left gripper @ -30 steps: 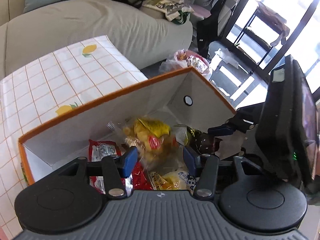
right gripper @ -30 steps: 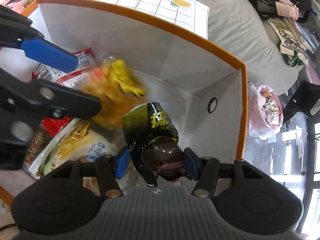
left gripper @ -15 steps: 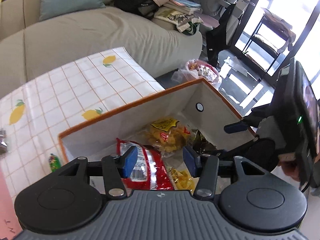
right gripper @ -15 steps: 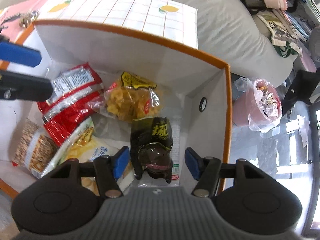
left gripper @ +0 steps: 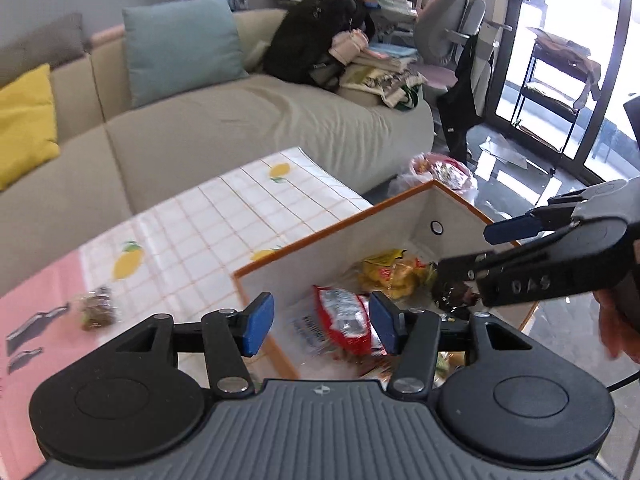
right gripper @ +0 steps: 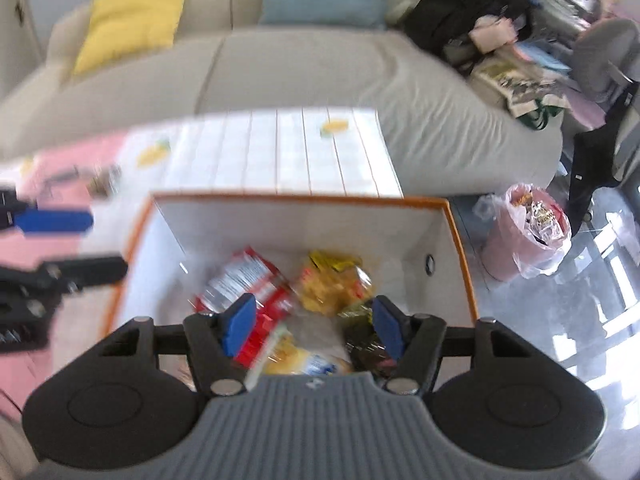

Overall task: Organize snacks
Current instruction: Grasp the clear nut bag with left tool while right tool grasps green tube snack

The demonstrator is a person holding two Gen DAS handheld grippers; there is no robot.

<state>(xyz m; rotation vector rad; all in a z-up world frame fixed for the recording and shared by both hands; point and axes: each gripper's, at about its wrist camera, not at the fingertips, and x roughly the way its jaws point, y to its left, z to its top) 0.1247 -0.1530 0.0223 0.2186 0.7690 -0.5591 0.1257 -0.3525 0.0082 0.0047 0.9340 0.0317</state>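
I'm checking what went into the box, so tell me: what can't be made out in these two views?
- Dark packet: left view, mostly hidden behind the right gripper.
- Red packet and yellow packet: right view, print smeared by motion blur.
- Box floor near the camera: both views, covered by the gripper bodies.
- Small snack on the table: left view, too blurred to identify.

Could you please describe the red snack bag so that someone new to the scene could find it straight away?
Look for the white box with the orange rim standing on the lemon-print tablecloth in front of the sofa. Inside it, the red snack bag lies toward the left, beside a yellow snack bag. It alone is bright red with a white printed panel.
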